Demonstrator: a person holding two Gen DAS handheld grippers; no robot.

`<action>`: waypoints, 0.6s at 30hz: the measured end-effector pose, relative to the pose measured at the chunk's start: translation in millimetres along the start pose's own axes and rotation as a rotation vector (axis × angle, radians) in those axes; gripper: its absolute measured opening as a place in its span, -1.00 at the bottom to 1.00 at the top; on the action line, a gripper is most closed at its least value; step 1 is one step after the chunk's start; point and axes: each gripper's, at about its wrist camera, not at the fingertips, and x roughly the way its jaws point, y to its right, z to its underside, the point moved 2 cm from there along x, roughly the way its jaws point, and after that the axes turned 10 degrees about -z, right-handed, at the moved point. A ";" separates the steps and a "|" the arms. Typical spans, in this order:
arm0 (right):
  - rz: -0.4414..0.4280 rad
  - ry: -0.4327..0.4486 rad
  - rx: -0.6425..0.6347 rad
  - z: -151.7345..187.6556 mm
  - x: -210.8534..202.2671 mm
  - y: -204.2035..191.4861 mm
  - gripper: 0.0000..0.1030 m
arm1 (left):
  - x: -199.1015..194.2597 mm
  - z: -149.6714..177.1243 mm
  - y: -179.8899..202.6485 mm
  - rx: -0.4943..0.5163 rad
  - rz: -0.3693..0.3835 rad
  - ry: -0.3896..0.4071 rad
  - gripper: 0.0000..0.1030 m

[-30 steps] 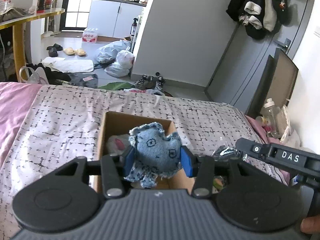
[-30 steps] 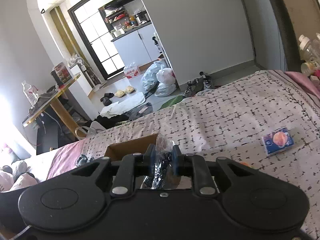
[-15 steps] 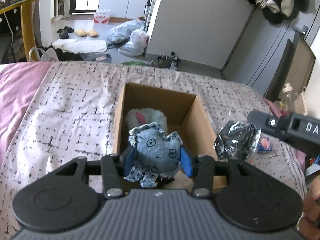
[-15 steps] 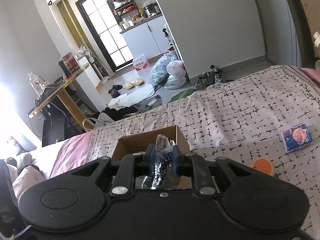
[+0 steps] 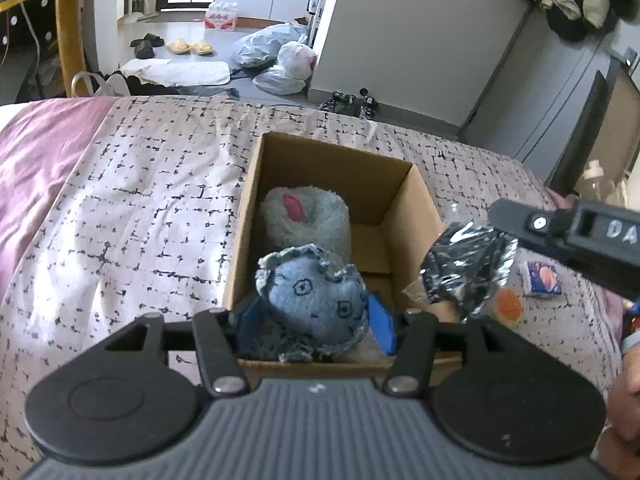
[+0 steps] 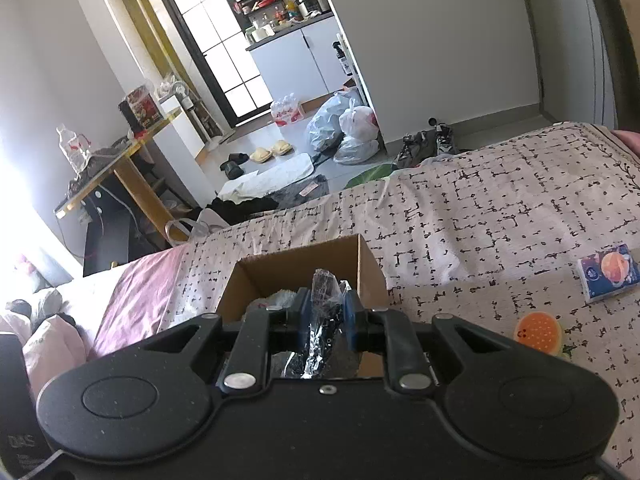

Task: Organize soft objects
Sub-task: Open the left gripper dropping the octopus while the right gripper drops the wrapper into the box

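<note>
Opening over the cardboard box [image 5: 404,200], the left gripper [image 5: 314,320] now has a gap between its right blue pad and the denim plush toy [image 5: 316,304]; a second ago both pads squeezed the toy, held higher with only the box's near edge under it. The toy sits low between the spreading jaws, inside the box's near end, just in front of the fluffy white plush [image 5: 306,216] already lying there. Judged from this, the drop is under way and that toy is as good as stored. Further right, the right gripper [image 6: 326,312] stays clenched on a crinkly black-and-clear plastic packet [image 6: 326,300], which has drawn nearer and hangs just outside the box's right wall. On the patterned bedspread [image 6: 500,216] beyond, a small tissue pack [image 6: 608,272] and an orange round toy [image 6: 538,332] wait untouched.
</note>
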 end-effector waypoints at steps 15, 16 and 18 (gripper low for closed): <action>0.021 -0.055 -0.081 2.1 26.5 -11.3 -0.63 | -17.8 -1.9 -8.4 -0.077 0.037 0.024 0.43; 0.027 -0.061 -0.092 2.2 27.9 -12.0 -0.58 | -19.6 -2.2 -8.2 -0.081 0.039 0.034 0.46; 0.046 -0.067 -0.111 2.3 28.7 -13.9 -0.46 | -21.9 -3.5 -6.6 -0.072 0.044 0.046 0.55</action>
